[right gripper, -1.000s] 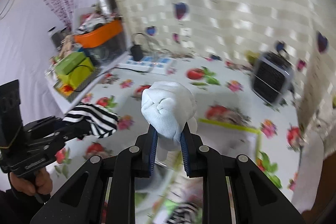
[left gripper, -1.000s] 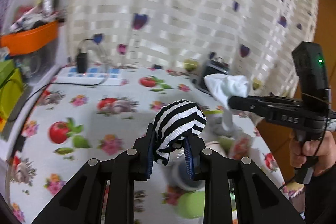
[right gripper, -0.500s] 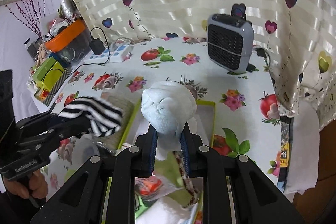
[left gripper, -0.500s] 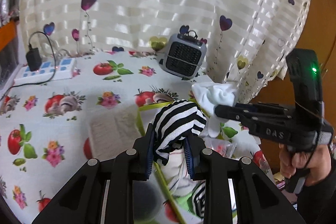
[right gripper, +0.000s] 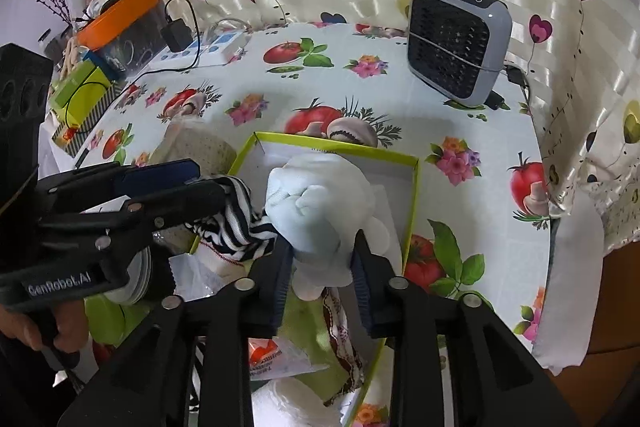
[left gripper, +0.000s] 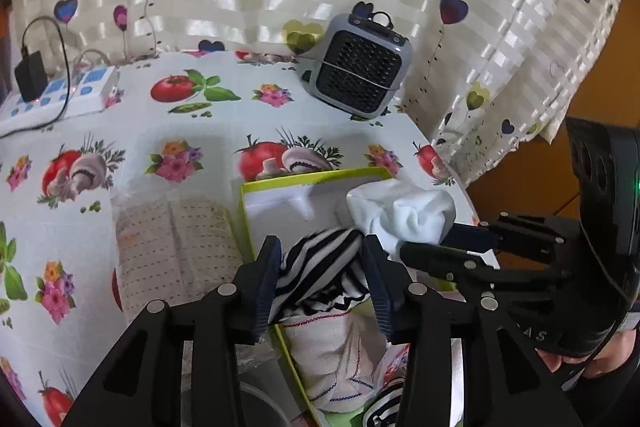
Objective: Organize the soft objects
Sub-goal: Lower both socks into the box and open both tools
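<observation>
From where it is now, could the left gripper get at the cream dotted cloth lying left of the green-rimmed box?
Probably yes. The cream dotted cloth lies bare beside the left gripper, nothing between. But the striped sock sits between the jaws, which have just been opening, and must drop first.

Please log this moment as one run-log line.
left gripper: jaws just opening, striped sock between | right gripper: jaws just opening, white sock between | both over green-rimmed box
</observation>
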A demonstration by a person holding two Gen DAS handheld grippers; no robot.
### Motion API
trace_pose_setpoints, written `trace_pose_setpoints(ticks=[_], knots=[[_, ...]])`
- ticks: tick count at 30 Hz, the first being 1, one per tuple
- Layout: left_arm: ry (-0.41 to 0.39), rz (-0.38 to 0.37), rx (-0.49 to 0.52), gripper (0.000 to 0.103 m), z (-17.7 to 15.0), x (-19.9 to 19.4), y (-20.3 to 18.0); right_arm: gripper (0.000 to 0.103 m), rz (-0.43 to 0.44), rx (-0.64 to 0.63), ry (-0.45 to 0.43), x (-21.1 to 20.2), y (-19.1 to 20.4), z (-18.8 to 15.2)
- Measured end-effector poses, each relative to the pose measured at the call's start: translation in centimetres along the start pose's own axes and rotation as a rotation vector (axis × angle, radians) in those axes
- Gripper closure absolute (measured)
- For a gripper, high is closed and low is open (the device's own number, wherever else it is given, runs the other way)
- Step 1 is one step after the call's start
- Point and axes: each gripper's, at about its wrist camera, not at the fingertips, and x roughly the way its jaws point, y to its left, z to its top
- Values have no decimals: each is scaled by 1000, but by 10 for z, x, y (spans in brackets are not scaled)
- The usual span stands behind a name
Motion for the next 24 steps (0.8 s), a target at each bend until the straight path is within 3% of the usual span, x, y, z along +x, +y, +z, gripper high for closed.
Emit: trace_pose_setpoints(ticks=[2,13,24], knots=[[-7,-7,-19,61,1,-2,3,65,2,-5,-7,-4,1,-1],[-69,-20,-13,61,-1,-32,1,65,11,35,-109,-44,3,-14],[-167,12,85,61,-41,-92,-29,65,-22,86,-259,-96,48,-69]])
